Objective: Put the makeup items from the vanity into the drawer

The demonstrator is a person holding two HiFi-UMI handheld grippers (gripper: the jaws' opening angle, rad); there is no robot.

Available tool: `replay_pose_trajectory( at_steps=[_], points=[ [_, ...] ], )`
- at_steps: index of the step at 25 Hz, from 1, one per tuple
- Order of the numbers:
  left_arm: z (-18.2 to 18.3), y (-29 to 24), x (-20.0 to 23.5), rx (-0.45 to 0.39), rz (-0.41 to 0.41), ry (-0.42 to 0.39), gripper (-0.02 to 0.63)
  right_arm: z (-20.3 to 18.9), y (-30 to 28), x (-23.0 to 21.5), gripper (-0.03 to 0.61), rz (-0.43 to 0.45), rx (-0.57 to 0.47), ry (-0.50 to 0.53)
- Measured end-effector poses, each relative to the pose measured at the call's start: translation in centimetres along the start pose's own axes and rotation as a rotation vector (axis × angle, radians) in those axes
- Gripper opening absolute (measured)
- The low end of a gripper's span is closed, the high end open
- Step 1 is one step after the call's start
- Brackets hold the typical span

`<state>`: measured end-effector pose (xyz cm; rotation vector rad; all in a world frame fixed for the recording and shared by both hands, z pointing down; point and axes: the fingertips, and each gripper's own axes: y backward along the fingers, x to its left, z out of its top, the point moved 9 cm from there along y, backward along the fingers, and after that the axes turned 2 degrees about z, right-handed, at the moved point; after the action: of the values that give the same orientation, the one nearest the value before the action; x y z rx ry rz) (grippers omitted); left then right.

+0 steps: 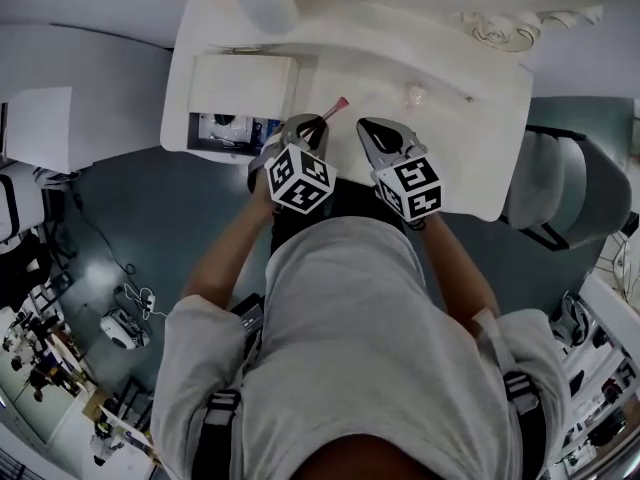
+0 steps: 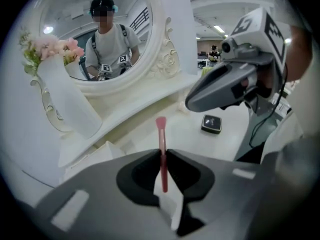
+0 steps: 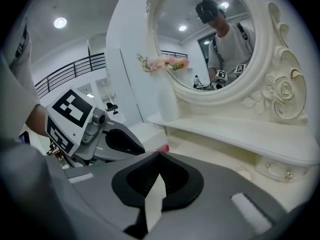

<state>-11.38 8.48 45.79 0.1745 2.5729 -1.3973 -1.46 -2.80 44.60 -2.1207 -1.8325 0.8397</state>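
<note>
1. Pinches a pink makeup brush [image 2: 161,139] in the left gripper [image 2: 162,156], jaws almost together on its handle, bristle end pointing to 12 o'clock in the left gripper view.
2. Keeps the brush clear of the white vanity [image 1: 450,158], above its front edge.
3. Holds the right gripper [image 3: 159,154] fully closed on nothing, just beside the left at its 3 o'clock in the head view.
4. At 9 o'clock of the left gripper: the open drawer [image 1: 196,133], with small items inside, too small to identify.
5. On the vanity top at 2 o'clock of the brush: a black compact [image 2: 211,124]; farther back, perhaps a small pale pink item [image 1: 414,95].
</note>
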Motion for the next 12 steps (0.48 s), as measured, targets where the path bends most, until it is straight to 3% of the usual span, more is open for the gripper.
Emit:
replay_pose_trajectory(
  at_steps=[12],
  points=[
    [-6.6, 4.6, 4.5, -0.005, -0.040, -0.104, 0.044, 0.9, -3.9, 7.0, 0.000, 0.006, 0.026, -0.049]
  ],
)
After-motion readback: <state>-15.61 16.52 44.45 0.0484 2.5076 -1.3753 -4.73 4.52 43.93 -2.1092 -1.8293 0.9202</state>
